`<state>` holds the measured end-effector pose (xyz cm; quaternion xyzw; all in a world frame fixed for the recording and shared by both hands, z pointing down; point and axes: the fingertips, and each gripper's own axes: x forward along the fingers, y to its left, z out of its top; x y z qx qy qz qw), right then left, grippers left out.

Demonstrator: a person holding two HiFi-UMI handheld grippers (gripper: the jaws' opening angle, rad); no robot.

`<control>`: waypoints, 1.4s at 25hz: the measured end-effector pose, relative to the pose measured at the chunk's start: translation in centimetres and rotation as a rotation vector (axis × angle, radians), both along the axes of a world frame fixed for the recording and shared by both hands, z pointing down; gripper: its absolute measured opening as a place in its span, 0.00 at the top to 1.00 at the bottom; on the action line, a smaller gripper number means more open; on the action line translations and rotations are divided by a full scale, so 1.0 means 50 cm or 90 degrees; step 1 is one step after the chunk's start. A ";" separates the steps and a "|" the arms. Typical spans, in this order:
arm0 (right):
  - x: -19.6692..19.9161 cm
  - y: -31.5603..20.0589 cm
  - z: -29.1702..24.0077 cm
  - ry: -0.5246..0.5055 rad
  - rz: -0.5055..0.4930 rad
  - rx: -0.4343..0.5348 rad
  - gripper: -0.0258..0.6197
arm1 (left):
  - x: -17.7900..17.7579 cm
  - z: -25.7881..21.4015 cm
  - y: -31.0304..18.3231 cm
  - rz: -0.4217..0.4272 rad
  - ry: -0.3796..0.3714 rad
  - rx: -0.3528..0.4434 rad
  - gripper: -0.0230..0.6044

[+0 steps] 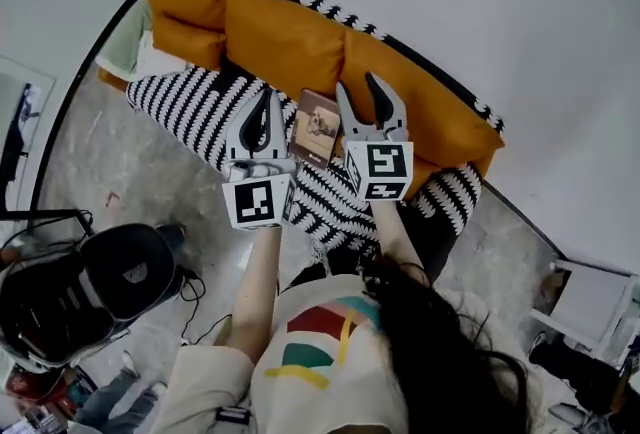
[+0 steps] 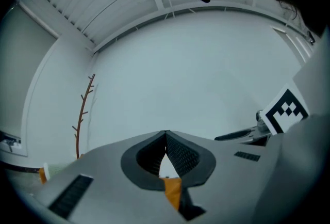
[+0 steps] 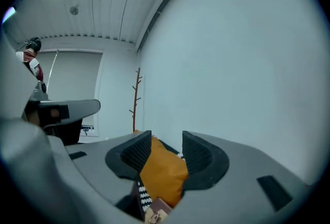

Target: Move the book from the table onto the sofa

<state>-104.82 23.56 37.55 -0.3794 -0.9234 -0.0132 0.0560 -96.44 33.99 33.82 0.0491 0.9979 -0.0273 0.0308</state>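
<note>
A brown book [image 1: 315,128] lies flat on the black-and-white striped seat [image 1: 190,107] of the sofa, in front of the orange back cushions [image 1: 290,42]. Both grippers are held up above the sofa, one on each side of the book, and neither touches it. My left gripper [image 1: 265,94] is shut with its tips together and nothing between them [image 2: 166,135]. My right gripper [image 1: 357,87] is open and empty. Through its gap [image 3: 165,138] I see an orange cushion [image 3: 162,174] and, low down, the book's corner [image 3: 157,215].
A white wall runs behind the sofa. A bare brown branch-shaped stand [image 2: 82,114] rises at the sofa's left end. A black chair with cables [image 1: 90,292] sits on the floor at lower left. A white piece of furniture [image 1: 590,297] stands at the right.
</note>
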 end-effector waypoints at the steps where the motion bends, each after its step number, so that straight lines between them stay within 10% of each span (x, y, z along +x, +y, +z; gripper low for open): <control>1: 0.015 -0.006 -0.040 -0.021 0.003 -0.007 0.66 | 0.006 -0.025 -0.006 0.004 -0.010 -0.008 0.95; 9: 0.174 -0.118 -0.256 -0.138 -0.022 -0.057 0.68 | 0.085 -0.190 -0.152 0.033 -0.086 -0.068 0.95; 15: 0.199 -0.105 -0.213 -0.120 -0.017 -0.026 0.86 | 0.108 -0.177 -0.152 0.026 -0.080 -0.079 0.95; 35: 0.226 -0.084 -0.191 -0.111 -0.052 -0.055 0.86 | 0.119 -0.148 -0.158 0.006 -0.067 -0.094 0.95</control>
